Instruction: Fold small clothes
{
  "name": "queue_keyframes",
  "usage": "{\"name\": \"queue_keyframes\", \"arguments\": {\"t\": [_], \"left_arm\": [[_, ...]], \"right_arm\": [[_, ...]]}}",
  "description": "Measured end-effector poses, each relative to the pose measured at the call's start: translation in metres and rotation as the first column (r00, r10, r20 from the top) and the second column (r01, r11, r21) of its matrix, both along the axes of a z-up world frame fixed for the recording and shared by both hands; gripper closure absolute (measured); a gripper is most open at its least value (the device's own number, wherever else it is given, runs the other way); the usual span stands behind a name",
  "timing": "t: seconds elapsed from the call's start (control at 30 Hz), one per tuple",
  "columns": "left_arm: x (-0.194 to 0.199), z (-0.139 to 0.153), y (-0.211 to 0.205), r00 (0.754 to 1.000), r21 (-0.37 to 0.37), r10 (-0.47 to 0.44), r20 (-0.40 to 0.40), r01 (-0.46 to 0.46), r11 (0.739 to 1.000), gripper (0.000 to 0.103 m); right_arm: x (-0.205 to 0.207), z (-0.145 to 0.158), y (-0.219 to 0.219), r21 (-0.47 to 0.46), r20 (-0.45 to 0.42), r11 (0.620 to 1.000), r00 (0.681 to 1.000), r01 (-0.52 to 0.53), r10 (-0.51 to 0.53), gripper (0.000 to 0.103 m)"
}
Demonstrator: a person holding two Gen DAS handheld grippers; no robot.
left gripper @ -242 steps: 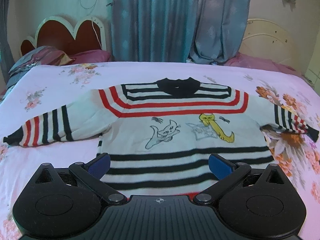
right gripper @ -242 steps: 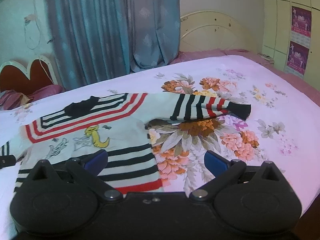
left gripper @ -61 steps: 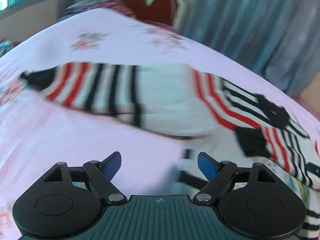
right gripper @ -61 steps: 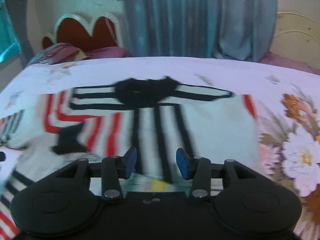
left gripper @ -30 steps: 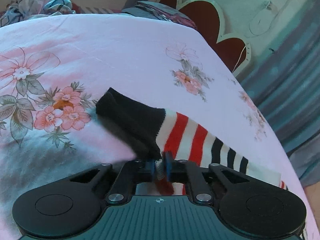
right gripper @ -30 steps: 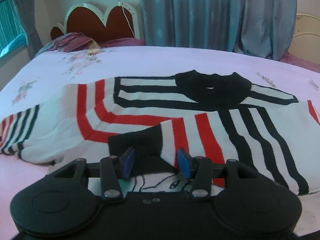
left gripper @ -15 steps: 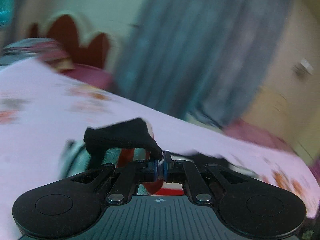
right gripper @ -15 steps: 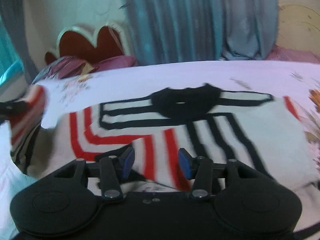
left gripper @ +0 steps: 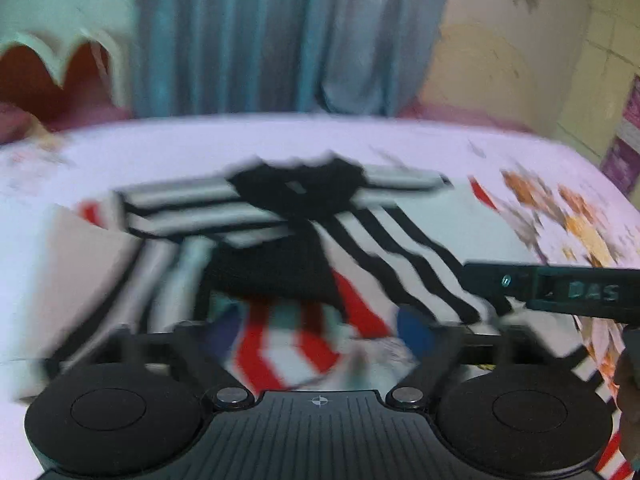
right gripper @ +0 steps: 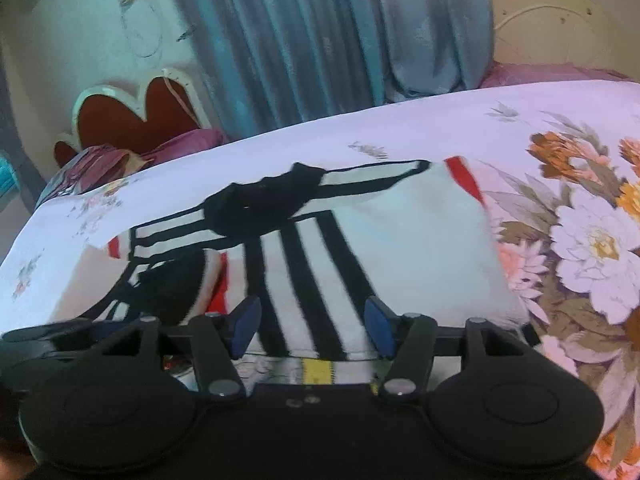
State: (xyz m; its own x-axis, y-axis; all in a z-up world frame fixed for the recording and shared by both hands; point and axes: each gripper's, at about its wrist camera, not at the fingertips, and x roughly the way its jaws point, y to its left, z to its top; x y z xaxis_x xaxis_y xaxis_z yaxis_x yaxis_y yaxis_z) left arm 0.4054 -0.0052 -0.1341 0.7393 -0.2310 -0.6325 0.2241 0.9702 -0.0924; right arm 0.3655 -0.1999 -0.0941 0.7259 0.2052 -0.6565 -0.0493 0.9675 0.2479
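Two hand-held grippers are seen nearest the lenses. The left hand-held gripper (left gripper: pixel 316 330) has just been opening; its jaws stand wide, and the red-striped sleeve (left gripper: pixel 280 344) lies beneath them, apparently released, though blur hides the contact. The right hand-held gripper (right gripper: pixel 310 326) has likewise been opening; its blue pads (right gripper: pixel 244 320) stand apart over black-striped knit, pressing on nothing.

Beyond the jaws, the striped sweater (right gripper: pixel 400 248) is spread on the bed (right gripper: pixel 420 120), with both sleeves folded across the body and the black collar (right gripper: pixel 260 204) at the far edge. The garment is judged soft, light and limp: it will drape and slip rather than hold a crease. A hold is best taken at the hem or a doubled edge, several layers pinched together.

Only the left view shows the right tool's side bar (left gripper: pixel 552 288) intruding. Only the right view shows, sharply, the sweater's right edge against the floral print (right gripper: pixel 580 240). Farthest, curtains (right gripper: pixel 340 40) are seen.
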Motion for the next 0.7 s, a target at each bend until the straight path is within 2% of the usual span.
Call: {"name": "queue_keyframes", "arguments": {"t": [0.13, 0.23, 0.33, 0.4, 0.43, 0.47, 0.5, 0.53, 0.57, 0.6, 0.63, 0.67, 0.7], "left_arm": [[-0.019, 0.016, 0.045, 0.995, 0.059, 0.09, 0.049, -0.093, 0.994, 0.015], [-0.039, 0.017, 0.088, 0.976, 0.115, 0.209, 0.067, -0.216, 0.97, 0.015], [-0.047, 0.008, 0.117, 0.957, 0.152, 0.287, 0.049, -0.291, 0.944, 0.015], [-0.047, -0.004, 0.131, 0.946, 0.17, 0.321, 0.035, -0.323, 0.931, 0.015], [-0.045, -0.008, 0.134, 0.944, 0.175, 0.328, 0.026, -0.327, 0.929, 0.015], [-0.042, -0.012, 0.136, 0.944, 0.173, 0.33, 0.023, -0.329, 0.929, 0.015], [-0.037, -0.015, 0.135, 0.945, 0.168, 0.326, 0.024, -0.326, 0.931, 0.015], [-0.032, -0.017, 0.133, 0.948, 0.169, 0.318, 0.029, -0.318, 0.933, 0.02], [-0.026, -0.019, 0.129, 0.95, 0.177, 0.311, 0.039, -0.313, 0.933, 0.033], [-0.023, -0.02, 0.128, 0.951, 0.181, 0.306, 0.044, -0.309, 0.934, 0.039], [-0.018, -0.023, 0.128, 0.949, 0.181, 0.312, 0.048, -0.315, 0.932, 0.056], [-0.015, -0.023, 0.128, 0.945, 0.17, 0.324, 0.053, -0.328, 0.929, 0.067], [-0.013, -0.024, 0.13, 0.942, 0.15, 0.331, 0.049, -0.335, 0.93, 0.068]], "right_arm": [[0.0, 0.002, 0.028, -0.006, 0.016, 0.995, 0.994, -0.104, 0.104, 0.041], [0.002, -0.003, 0.062, -0.043, 0.015, 0.979, 0.98, -0.198, 0.199, 0.041], [0.006, -0.01, 0.09, -0.117, 0.013, 0.965, 0.971, -0.236, 0.239, 0.042], [0.012, -0.014, 0.105, -0.165, 0.017, 0.957, 0.97, -0.238, 0.244, 0.048], [0.015, -0.015, 0.11, -0.183, 0.014, 0.955, 0.97, -0.236, 0.242, 0.06], [0.018, -0.016, 0.112, -0.183, 0.012, 0.954, 0.97, -0.238, 0.244, 0.076], [0.021, -0.015, 0.114, -0.177, 0.003, 0.953, 0.969, -0.244, 0.249, 0.083], [0.022, -0.015, 0.115, -0.177, -0.004, 0.954, 0.969, -0.242, 0.245, 0.089], [0.022, -0.013, 0.114, -0.175, 0.004, 0.956, 0.971, -0.234, 0.239, 0.095], [0.022, -0.01, 0.109, -0.16, 0.018, 0.962, 0.973, -0.223, 0.229, 0.097], [0.021, -0.007, 0.102, -0.14, 0.032, 0.969, 0.977, -0.204, 0.21, 0.097], [0.02, -0.001, 0.093, -0.116, 0.054, 0.978, 0.982, -0.175, 0.182, 0.098], [0.019, 0.004, 0.083, -0.099, 0.078, 0.985, 0.985, -0.144, 0.152, 0.098]]}}
